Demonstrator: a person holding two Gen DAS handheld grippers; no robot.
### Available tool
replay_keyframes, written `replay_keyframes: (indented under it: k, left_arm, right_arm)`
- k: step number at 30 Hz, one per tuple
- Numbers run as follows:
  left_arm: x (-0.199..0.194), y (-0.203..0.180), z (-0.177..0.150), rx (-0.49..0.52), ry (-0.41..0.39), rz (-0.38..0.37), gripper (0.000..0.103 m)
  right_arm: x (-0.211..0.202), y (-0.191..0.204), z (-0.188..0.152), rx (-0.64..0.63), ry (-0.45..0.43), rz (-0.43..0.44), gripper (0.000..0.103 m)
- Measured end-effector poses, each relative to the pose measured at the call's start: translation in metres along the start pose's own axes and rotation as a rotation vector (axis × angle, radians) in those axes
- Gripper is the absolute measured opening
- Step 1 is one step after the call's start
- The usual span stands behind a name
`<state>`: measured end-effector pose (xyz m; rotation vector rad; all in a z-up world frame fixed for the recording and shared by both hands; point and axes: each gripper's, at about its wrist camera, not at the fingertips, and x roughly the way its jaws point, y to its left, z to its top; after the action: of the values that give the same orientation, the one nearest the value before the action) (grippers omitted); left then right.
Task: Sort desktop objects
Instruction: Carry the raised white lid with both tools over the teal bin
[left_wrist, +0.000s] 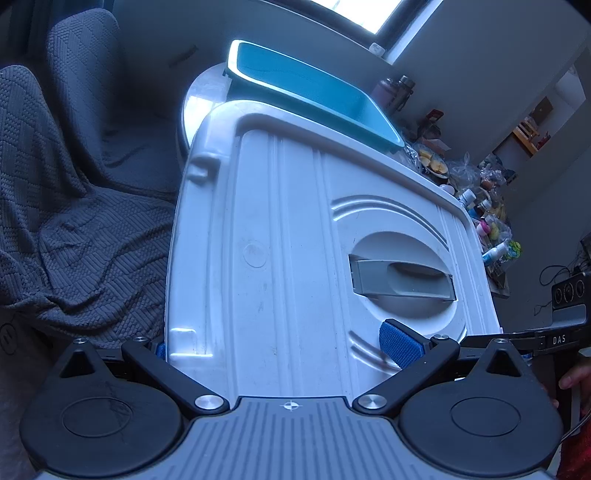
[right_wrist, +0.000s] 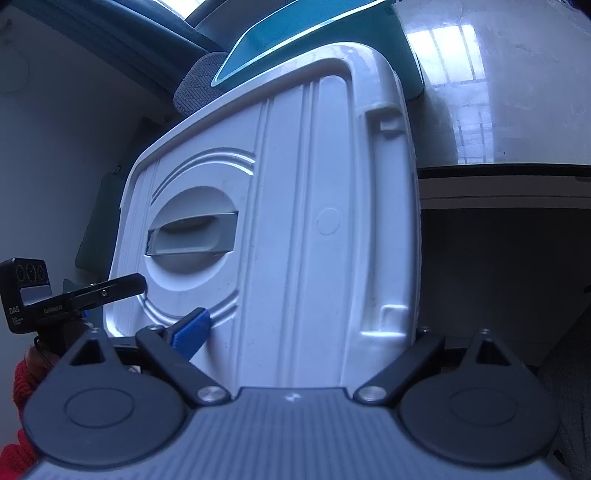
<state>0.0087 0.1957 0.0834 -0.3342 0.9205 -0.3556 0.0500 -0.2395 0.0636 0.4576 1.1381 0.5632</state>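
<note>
- A large white lid (left_wrist: 295, 229), ribbed, with a grey recessed handle (left_wrist: 402, 278), fills both wrist views; it stands tilted up on edge directly ahead of both claws, its top face turned toward the cameras.
- The lid's long axis runs away from me, from the near edge at the claws up toward a teal tray (left_wrist: 310, 92) that sits just beyond its far edge.
- My left gripper (left_wrist: 280, 347) straddles the lid's near edge. Its jaws are spread wide; one blue pad (left_wrist: 400, 343) lies against the lid face below the handle recess, the other pad is mostly hidden behind the lid's left corner.
- My right gripper (right_wrist: 295, 332) meets the same near edge from the other side. One blue pad (right_wrist: 192, 330) rests on the lid face beside the recess; the opposite finger is hidden past the lid's edge.
- Both claws look clamped across the lid's width, but I cannot tell how firmly they bite.
- Each gripper appears at the margin of the other's view, so the two are close together and about equally near the lid.
- A cluttered table (left_wrist: 495, 280) of bottles and bags lies beyond the lid, to the right in the left wrist view.
- My judgement: the coming move turns on lowering or carrying the lid evenly, both hands together.
</note>
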Motion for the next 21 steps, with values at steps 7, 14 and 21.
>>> replay_keyframes:
  k: [7, 14, 21]
  left_arm:
    - [-0.003, 0.006, 0.019, 0.002, -0.007, -0.009, 0.103]
    - [0.001, 0.006, 0.033, 0.004, -0.011, -0.013, 0.103]
    - [0.013, 0.013, 0.063, -0.002, -0.014, -0.014, 0.103]
  right_arm:
    - [-0.008, -0.008, 0.004, -0.006, -0.01, -0.008, 0.093]
    - [-0.003, -0.024, 0.026, -0.006, -0.011, -0.013, 0.093]
    - [0.01, -0.041, 0.068, -0.017, -0.016, -0.013, 0.093]
